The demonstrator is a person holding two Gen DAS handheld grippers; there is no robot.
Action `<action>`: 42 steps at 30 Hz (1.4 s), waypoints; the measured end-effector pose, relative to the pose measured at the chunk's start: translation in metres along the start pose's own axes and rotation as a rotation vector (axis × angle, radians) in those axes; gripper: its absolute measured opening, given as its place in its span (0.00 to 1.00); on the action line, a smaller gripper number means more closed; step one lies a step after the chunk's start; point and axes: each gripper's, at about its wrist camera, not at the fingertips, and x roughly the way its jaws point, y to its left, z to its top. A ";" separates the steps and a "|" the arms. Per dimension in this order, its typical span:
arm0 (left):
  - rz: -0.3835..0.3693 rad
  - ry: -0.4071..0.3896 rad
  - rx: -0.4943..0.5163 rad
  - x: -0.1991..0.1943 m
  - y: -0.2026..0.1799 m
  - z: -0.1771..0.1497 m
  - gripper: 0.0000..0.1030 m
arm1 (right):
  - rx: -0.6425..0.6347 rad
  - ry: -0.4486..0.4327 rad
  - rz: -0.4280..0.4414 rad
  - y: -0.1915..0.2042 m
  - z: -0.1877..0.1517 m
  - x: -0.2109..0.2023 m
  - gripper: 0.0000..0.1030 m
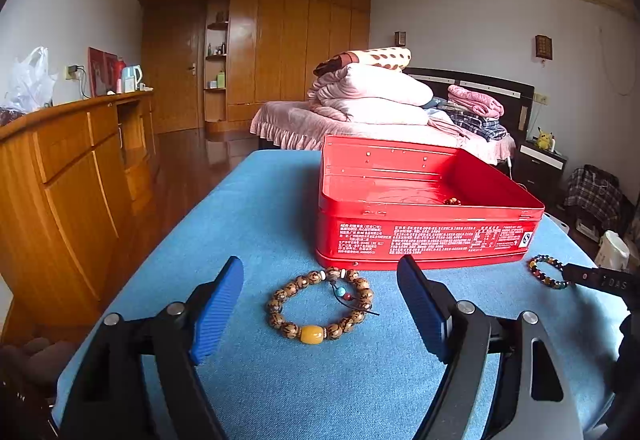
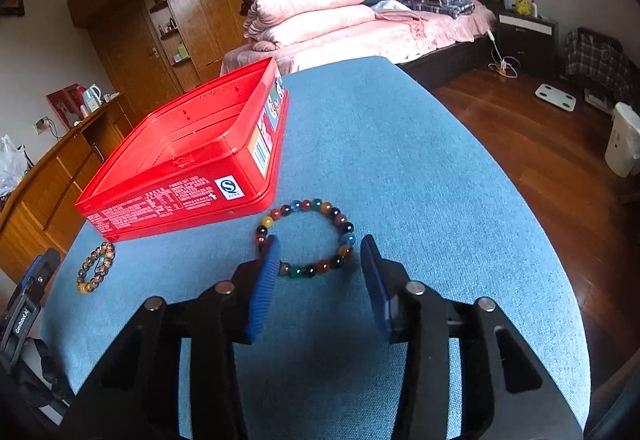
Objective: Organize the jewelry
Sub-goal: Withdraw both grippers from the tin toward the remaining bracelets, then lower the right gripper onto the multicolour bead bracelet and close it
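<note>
Barely begun: one small beaded piece already inside red tin, wooden-bead bracelet lying between spread left gripper jaws, multicoloured bead bracelet between spread, empty right gripper jaws, both on blue cloth.

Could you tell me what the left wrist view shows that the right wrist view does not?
Only the left wrist view shows a small beaded item inside the red tin and the open left gripper. Only the right wrist view shows the tin's picture-label side and the open right gripper. Both show the brown bead bracelet, the multicolored bracelet and the blue cloth.
</note>
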 end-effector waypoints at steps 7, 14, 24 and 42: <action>0.010 0.004 0.002 0.001 -0.002 -0.002 0.76 | -0.020 0.018 -0.046 0.006 -0.001 0.006 0.10; -0.020 0.065 0.007 0.006 -0.007 -0.008 0.75 | -0.039 -0.046 -0.045 0.009 -0.010 -0.007 0.06; -0.016 0.150 0.002 0.019 -0.010 -0.013 0.59 | -0.097 -0.160 0.006 0.023 -0.010 -0.044 0.06; -0.099 0.249 0.031 0.038 -0.034 -0.009 0.31 | -0.096 -0.172 0.033 0.022 -0.004 -0.051 0.06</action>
